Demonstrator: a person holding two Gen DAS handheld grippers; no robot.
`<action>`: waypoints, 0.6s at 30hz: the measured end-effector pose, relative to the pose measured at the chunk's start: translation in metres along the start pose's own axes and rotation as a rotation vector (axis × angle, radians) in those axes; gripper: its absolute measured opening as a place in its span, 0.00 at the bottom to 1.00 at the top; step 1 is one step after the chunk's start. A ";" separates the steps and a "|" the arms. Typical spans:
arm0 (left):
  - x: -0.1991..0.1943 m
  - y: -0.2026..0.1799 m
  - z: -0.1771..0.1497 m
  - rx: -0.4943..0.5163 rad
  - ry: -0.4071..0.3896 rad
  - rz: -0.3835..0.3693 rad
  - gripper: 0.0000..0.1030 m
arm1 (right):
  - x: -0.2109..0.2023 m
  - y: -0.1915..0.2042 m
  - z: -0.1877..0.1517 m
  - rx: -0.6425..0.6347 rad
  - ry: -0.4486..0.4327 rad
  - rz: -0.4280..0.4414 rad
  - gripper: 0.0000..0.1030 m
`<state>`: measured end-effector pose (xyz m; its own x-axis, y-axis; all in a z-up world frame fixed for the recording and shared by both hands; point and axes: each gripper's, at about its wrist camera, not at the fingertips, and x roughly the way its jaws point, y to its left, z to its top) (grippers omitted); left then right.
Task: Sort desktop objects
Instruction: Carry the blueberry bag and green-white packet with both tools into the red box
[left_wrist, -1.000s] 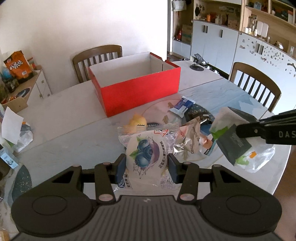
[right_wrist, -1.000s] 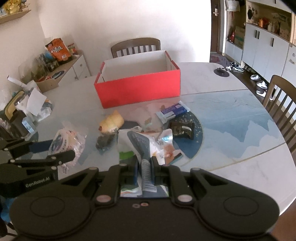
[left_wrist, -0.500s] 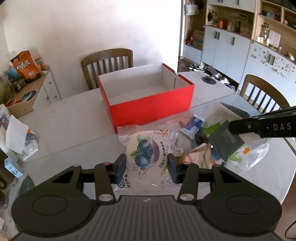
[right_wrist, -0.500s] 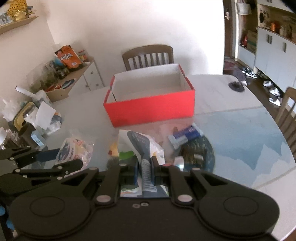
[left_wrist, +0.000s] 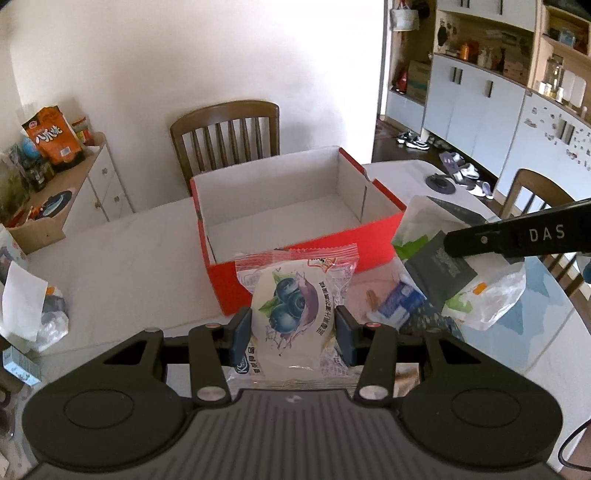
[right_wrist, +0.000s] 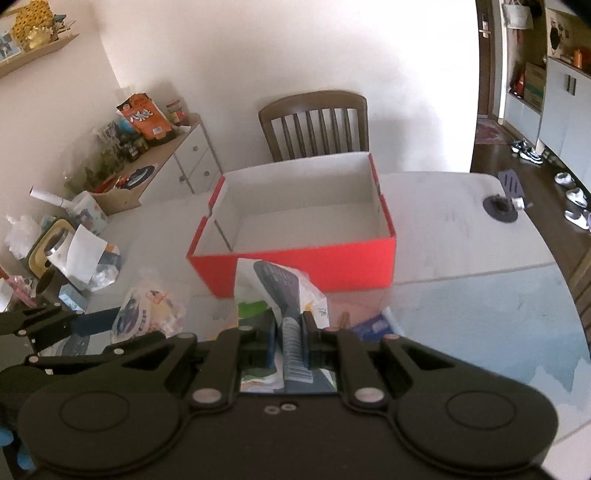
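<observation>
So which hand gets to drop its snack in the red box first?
Probably the left. The left gripper holds the blueberry bun packet right at the red box front wall. The right gripper with its white pouch sits slightly further back.

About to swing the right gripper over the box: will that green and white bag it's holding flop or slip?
Likely floppy: the green and white bag hangs crumpled and sags below the right gripper. It looks light, thin plastic. Slipping seems possible, since the fingers pinch only one folded edge. The red box is near.
</observation>
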<state>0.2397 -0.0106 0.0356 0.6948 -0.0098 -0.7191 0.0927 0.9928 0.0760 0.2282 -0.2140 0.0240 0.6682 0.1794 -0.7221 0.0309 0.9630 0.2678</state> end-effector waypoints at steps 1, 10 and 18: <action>0.003 -0.001 0.005 0.002 -0.001 0.007 0.45 | 0.002 -0.004 0.005 0.001 0.003 0.003 0.12; 0.030 -0.002 0.038 0.001 0.015 0.049 0.45 | 0.021 -0.019 0.044 -0.022 -0.002 0.034 0.12; 0.055 0.005 0.064 0.009 0.041 0.074 0.45 | 0.038 -0.019 0.073 -0.058 -0.019 0.043 0.12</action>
<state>0.3235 -0.0142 0.0405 0.6702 0.0690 -0.7390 0.0482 0.9895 0.1361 0.3069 -0.2399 0.0380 0.6816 0.2180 -0.6985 -0.0411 0.9645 0.2610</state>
